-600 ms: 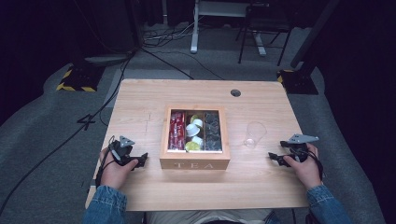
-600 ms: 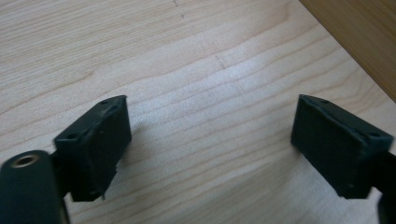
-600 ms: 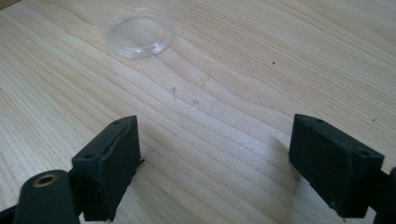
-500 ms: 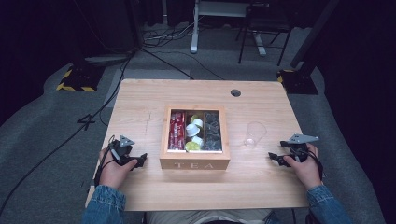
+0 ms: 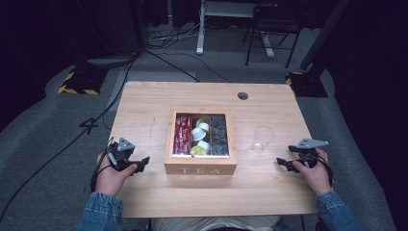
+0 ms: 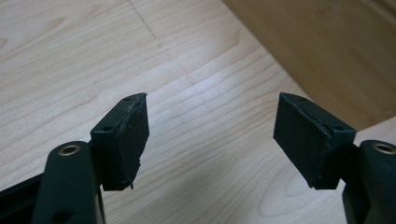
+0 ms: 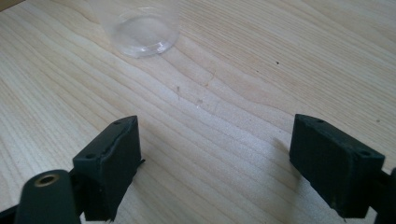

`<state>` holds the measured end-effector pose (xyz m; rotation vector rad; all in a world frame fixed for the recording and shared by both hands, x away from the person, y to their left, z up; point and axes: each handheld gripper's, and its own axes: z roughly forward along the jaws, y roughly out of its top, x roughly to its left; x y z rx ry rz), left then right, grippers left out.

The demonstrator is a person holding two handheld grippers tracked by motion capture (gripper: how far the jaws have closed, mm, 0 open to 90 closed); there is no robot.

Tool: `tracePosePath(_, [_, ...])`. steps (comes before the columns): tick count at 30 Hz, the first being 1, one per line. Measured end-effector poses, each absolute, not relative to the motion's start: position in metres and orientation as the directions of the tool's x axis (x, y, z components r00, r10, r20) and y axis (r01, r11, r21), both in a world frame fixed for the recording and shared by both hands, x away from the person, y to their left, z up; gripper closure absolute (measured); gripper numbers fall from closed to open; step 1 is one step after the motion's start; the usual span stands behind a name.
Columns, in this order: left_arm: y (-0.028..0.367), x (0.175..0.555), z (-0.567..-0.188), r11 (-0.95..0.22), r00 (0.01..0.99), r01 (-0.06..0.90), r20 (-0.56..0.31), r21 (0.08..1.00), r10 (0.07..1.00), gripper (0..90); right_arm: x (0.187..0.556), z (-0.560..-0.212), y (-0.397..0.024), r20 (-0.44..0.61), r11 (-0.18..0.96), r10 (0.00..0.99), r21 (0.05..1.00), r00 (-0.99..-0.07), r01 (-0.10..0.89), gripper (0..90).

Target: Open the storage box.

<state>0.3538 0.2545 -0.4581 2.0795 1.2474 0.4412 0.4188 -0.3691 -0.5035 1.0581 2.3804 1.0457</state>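
Resting low on the surface [image 5: 144, 103], the right gripper [image 5: 283, 163] has its jaws spread wide with nothing between them; the left gripper [image 5: 143, 162] likewise stands open and empty, just beside the left wall of the tea box [image 5: 200, 169]. The clear plastic cup [image 5: 261, 138] stands upright near the right gripper, ahead of its jaws and between it and the box.

Judgement: the step in hand looks like an approach, right gripper to cup or either gripper to the box contents. To do it well: come at the cup level, jaws either side of the wall, close gently, since thin plastic will likely buckle or skid. For the box, descend from above into one compartment only.

Hard to make out: in the right gripper view the cup [image 7: 141, 30] is cut off at the top edge, base alone visible. Box contents read as red packets, pale round pods, dark pods; labels too small to tell.
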Motion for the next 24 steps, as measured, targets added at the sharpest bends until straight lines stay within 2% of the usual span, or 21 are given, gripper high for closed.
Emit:
tracePosePath(12, [0.242, 0.34, -0.43, -0.361, 0.558, 0.599, -0.049, 0.714, 0.829, 27.7, 0.419, -0.504, -0.369, -0.005, 0.454, 0.744, 0.738, -0.669, 0.499, 16.5])
tracePosePath(15, [0.239, 0.338, -0.428, -0.365, 0.568, 0.588, -0.047, 0.722, 0.822, 26.9, 0.419, -0.503, -0.369, -0.006, 0.455, 0.743, 0.738, -0.669, 0.499, 16.5])
tracePosePath(17, [0.237, 0.337, -0.427, -0.359, 0.576, 0.574, -0.051, 0.735, 0.816, 21.5, 0.419, -0.503, -0.369, -0.005, 0.457, 0.741, 0.737, -0.672, 0.498, 16.6])
tracePosePath(19, [0.231, 0.335, -0.426, -0.33, 0.575, 0.579, -0.086, 0.746, 0.814, 21.3, 0.419, -0.503, -0.369, -0.005, 0.459, 0.738, 0.737, -0.675, 0.496, 16.6])
tracePosePath(24, [0.22, 0.332, -0.426, -0.372, 0.612, 0.564, -0.07, 0.737, 0.788, 22.6, 0.418, -0.503, -0.369, -0.005, 0.459, 0.738, 0.737, -0.675, 0.496, 16.6])
